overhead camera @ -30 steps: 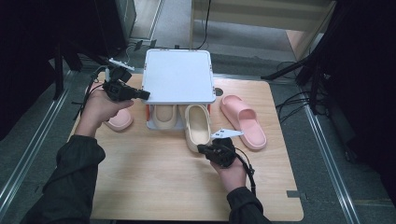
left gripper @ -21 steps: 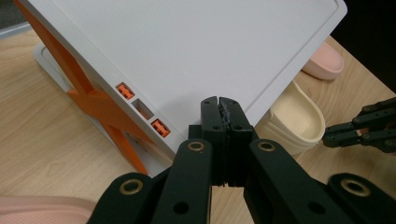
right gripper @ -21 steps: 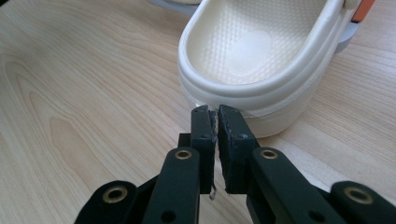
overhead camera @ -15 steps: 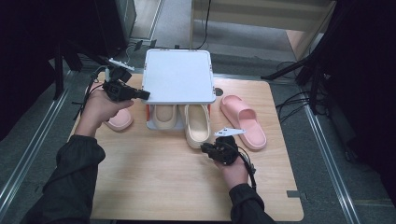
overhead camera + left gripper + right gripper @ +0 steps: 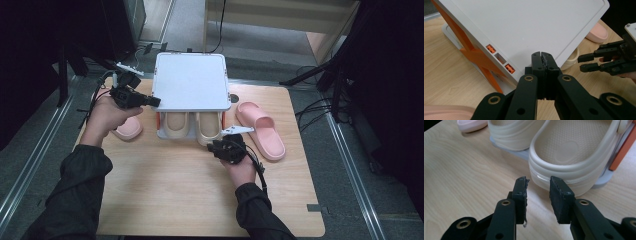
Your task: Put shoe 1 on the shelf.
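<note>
Left gripper (image 5: 150,101): jaws together, nothing between them, tips at the white rack's top panel (image 5: 190,80)
Right gripper (image 5: 537,186): jaws just opening – apart, empty
Beige clog (image 5: 574,152): on the rack's lower shelf – heel just ahead of the right gripper

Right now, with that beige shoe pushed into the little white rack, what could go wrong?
The beige rubber clog overhangs the rack's grey base, so it might slide out.

The right gripper, whose jaws have just been opening with nothing between them, sits close to the heel and could bump it.

The left gripper, shut against the white plastic rack's top, might shift the rack if it pushes.
</note>
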